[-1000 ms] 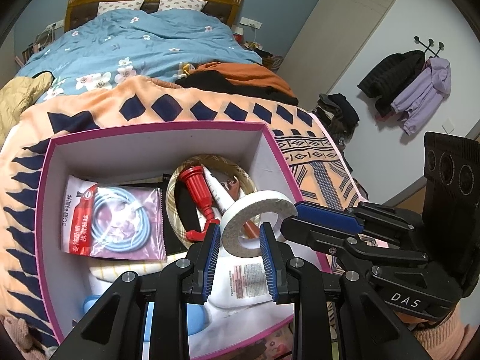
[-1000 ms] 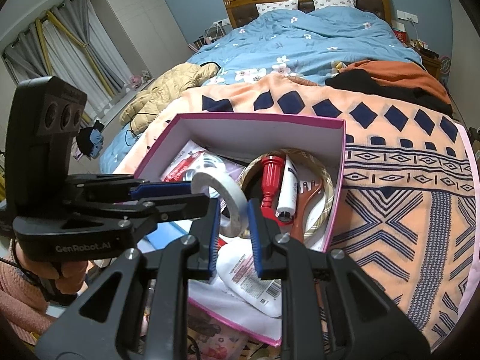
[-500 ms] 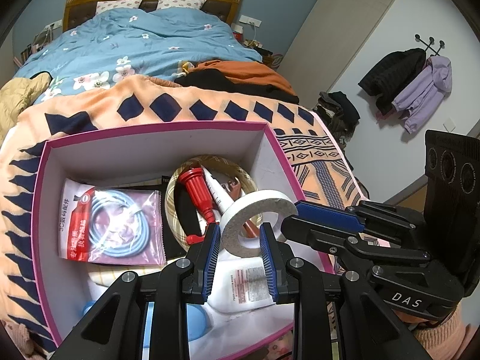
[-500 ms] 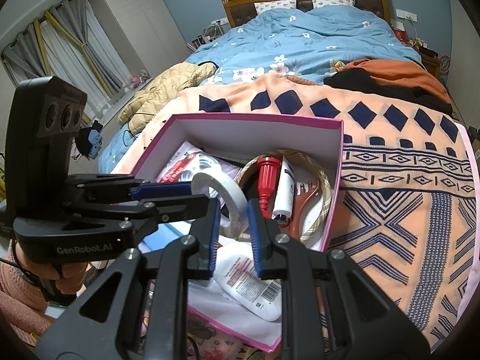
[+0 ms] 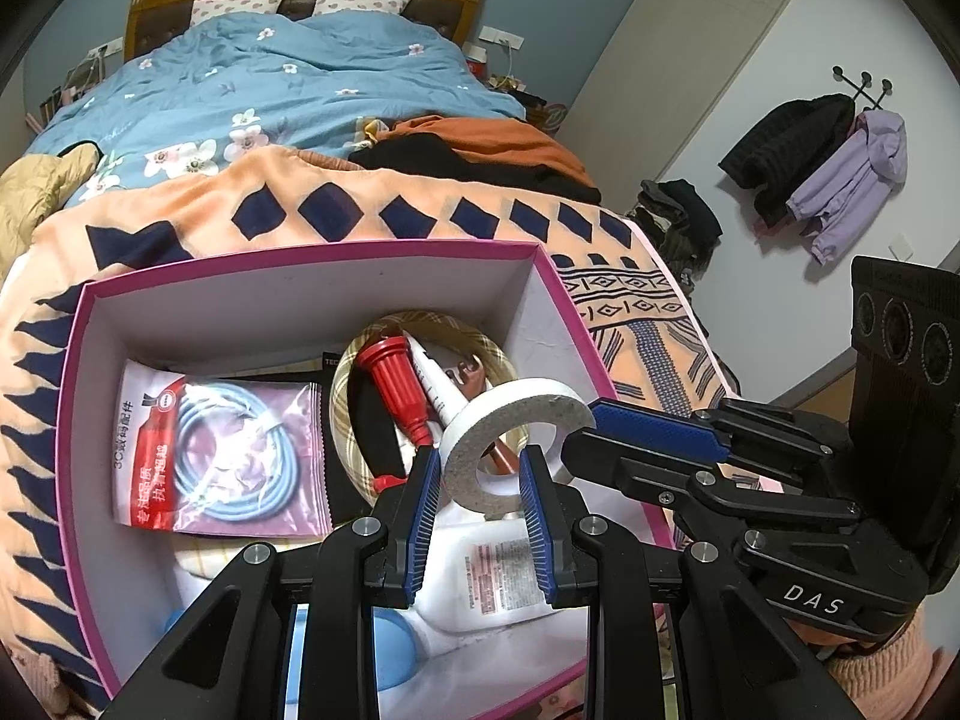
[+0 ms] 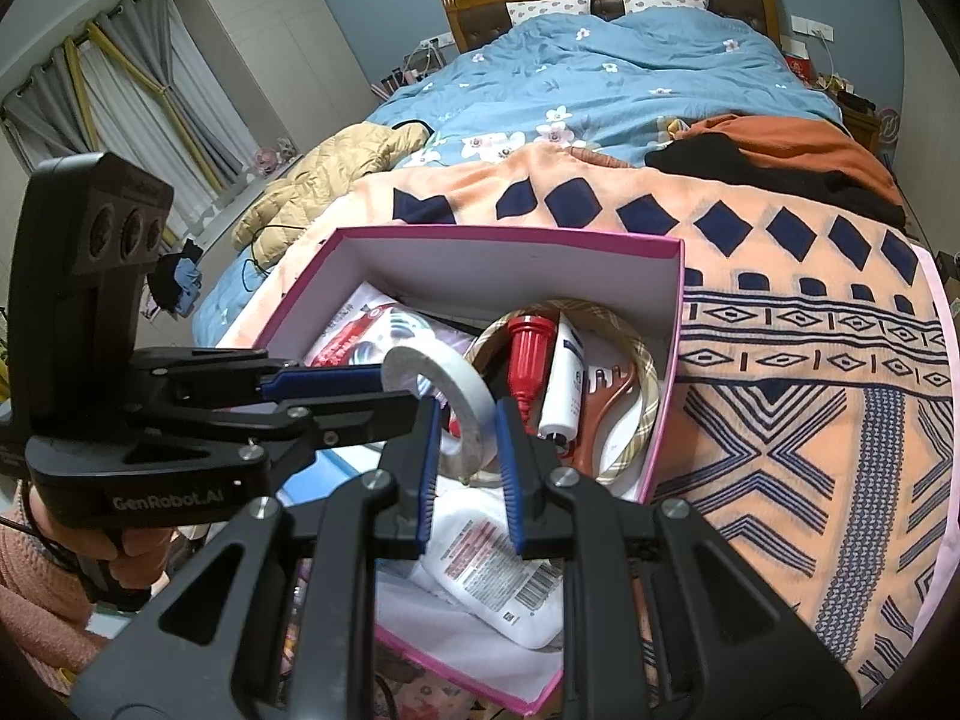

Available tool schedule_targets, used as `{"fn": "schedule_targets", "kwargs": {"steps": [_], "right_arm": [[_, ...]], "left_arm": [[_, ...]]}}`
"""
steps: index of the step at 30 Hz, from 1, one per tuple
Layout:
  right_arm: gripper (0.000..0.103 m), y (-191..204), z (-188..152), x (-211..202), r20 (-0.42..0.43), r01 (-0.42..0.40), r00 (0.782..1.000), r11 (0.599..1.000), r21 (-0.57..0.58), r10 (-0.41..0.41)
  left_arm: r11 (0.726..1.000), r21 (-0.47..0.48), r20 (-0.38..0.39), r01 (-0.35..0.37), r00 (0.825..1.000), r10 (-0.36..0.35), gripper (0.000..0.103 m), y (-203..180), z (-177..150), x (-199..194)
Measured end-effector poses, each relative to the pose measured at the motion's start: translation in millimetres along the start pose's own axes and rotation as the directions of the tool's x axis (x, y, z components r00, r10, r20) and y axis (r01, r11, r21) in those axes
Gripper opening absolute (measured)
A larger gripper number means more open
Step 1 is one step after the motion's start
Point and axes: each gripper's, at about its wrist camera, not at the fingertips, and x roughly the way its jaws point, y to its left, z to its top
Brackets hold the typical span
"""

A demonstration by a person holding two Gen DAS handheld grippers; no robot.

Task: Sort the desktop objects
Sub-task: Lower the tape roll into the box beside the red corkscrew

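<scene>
A white tape roll (image 5: pixel 516 414) hangs over the open pink box (image 5: pixel 300 255), held from both sides. My left gripper (image 5: pixel 480 462) is shut on the roll's lower edge, blue pads on either side. My right gripper (image 5: pixel 579 438) comes in from the right and pinches the roll's other edge. In the right wrist view the tape roll (image 6: pixel 444 369) runs edge-on between the pads of my right gripper (image 6: pixel 465 414), and my left gripper (image 6: pixel 396 387) clamps its left rim. The pink box (image 6: pixel 510 233) lies on a patterned orange blanket (image 6: pixel 810 360).
Inside the box lie a bagged blue cable (image 5: pixel 222 456), a red nozzle (image 5: pixel 396 384), a white tube (image 6: pixel 564 384), a plaid ring (image 6: pixel 642 384), a brown comb (image 6: pixel 612 402) and a white bottle (image 5: pixel 498 570). A bed with a blue quilt (image 5: pixel 270 90) stretches behind. Coats (image 5: pixel 840 168) hang on the right wall.
</scene>
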Motion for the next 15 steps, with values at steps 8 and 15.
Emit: {"fn": "schedule_targets", "kwargs": {"steps": [8,15], "right_arm": [[0.022,-5.8,2.8,7.8,-0.011,-0.003,1.0,1.0,0.01,0.004],[0.022,-9.5,5.6,13.6,-0.022,0.005,1.0,1.0,0.011,-0.005]], "left_arm": [[1.0,-0.001,-0.013,0.001,1.0,-0.001,0.026,3.5,2.8,8.2],[1.0,0.001,-0.028,-0.002,1.0,0.002,0.026,4.6,6.5,15.5]]}}
